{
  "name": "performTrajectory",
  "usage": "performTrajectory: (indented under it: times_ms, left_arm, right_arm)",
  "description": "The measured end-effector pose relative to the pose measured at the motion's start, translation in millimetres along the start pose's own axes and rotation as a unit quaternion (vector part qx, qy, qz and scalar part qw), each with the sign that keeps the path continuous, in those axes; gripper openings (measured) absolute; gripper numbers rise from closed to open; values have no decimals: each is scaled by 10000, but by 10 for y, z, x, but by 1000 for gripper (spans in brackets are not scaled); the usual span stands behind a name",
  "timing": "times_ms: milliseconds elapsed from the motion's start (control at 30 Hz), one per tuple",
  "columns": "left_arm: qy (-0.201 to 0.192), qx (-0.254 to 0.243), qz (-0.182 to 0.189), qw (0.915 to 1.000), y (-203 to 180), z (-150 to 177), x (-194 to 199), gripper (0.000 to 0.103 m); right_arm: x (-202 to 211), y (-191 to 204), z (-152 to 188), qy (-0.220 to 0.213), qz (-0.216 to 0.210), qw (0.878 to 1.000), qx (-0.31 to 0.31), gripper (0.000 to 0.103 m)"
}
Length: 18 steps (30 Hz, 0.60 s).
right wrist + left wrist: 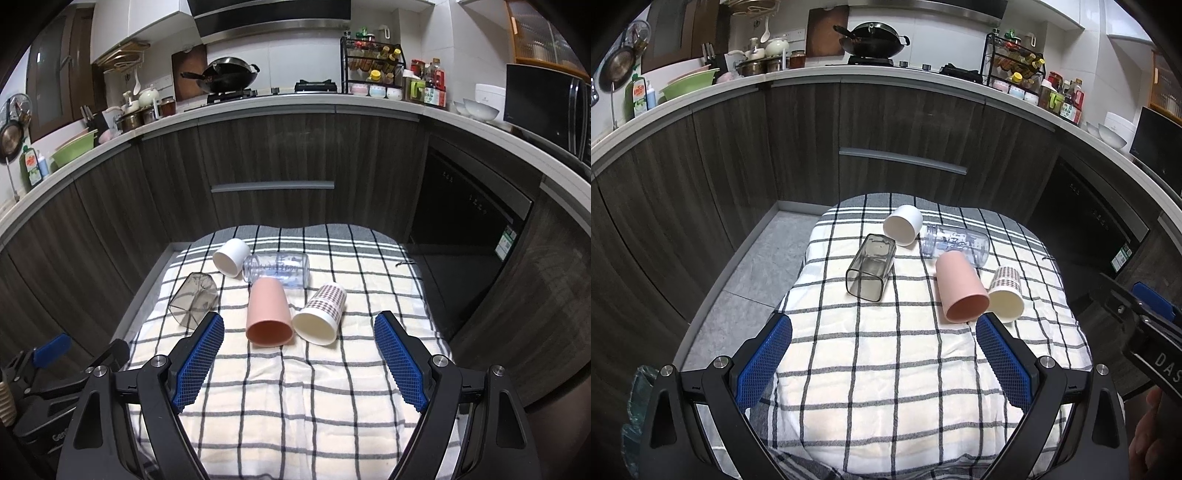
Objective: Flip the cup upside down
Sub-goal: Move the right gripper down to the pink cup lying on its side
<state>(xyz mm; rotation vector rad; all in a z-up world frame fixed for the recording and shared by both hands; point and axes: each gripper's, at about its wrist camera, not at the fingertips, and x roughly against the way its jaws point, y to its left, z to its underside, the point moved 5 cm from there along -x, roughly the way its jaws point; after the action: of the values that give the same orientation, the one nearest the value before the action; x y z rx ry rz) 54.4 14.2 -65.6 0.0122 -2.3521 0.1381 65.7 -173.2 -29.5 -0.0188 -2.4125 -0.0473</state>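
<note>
Several cups lie on their sides on a checked cloth [879, 369] [295, 406]. A pink cup [960, 288] [267, 312] has its mouth toward me. Beside it lies a checked paper cup [1006, 291] [323, 314]. A white cup [904, 224] [231, 256], a clear bottle-like cup [955, 245] [277, 271] and a smoky square glass [871, 266] [192, 300] lie farther off. My left gripper [882, 336] is open and empty, just short of the pink cup. My right gripper [299, 334] is open and empty, fingers flanking the pink and checked cups from the near side.
The cloth covers a small table in front of dark kitchen cabinets [901, 125] [273, 158]. Grey floor [753, 266] lies to the left. A dishwasher front [469, 229] stands to the right. The right gripper shows at the left wrist view's right edge [1145, 325].
</note>
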Motion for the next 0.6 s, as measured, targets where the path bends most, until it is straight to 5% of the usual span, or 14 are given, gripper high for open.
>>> performTrajectory:
  times_ms: [600]
  left_arm:
    - [59, 82, -170, 9998, 228, -258, -680, 102]
  right_arm:
    - [-1061, 259, -142, 794, -163, 9966, 109, 83]
